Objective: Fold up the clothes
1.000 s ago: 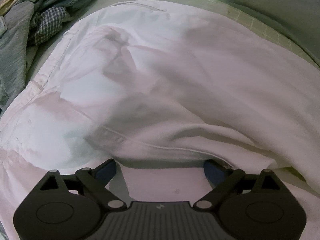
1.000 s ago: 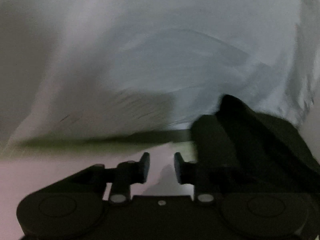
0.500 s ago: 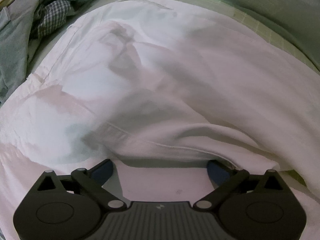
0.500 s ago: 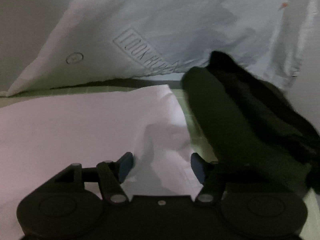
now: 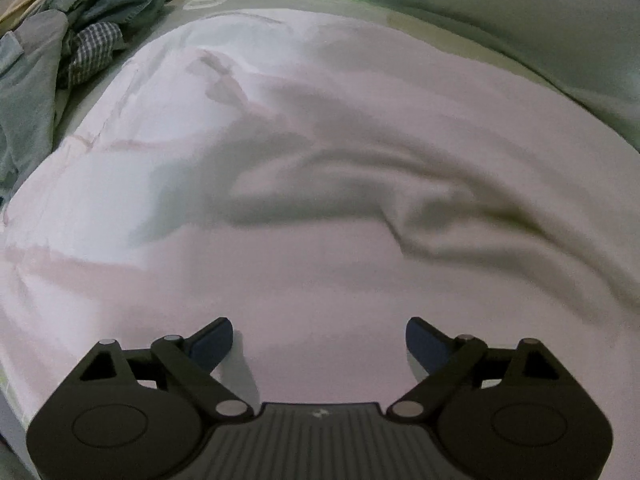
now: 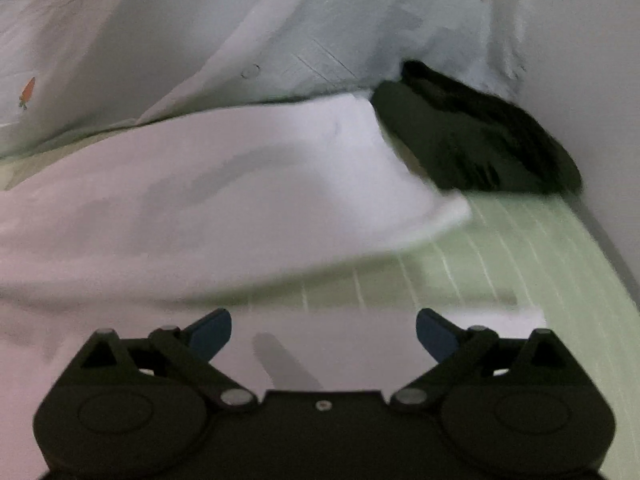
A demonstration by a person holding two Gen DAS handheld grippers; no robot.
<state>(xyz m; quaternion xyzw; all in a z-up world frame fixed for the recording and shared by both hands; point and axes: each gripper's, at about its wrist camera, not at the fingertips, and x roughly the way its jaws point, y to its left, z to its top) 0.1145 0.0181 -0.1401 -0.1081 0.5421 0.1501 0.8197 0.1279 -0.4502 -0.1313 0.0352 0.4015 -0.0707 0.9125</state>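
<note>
A big white cloth (image 5: 304,184) is being seen spread out flat, filling most of the left wrist view, with soft folds running across its middle. The left gripper (image 5: 319,340) is being held just over the near part of the cloth, and its blue fingers (image 5: 212,340) are being kept wide apart with nothing between them. A pile of clothes (image 5: 76,36), some blue and one checked, is being seen at the far left, just past the cloth's edge.

In the right wrist view, the right gripper (image 6: 323,332) is being held over the near edge of the white cloth (image 6: 224,200), and its fingers (image 6: 436,336) are also being kept wide apart, holding nothing. A corner of the cloth is being seen lifted and blurred. Bare green mat (image 6: 520,264) with thin white lines is being seen to the right of that corner. A dark cloth (image 6: 472,136) is lying at the far end of the mat, touching the white cloth's corner. Behind, a pale sheet (image 6: 200,28) is carrying a small orange carrot picture (image 6: 27,90) and some faint print that cannot be read
</note>
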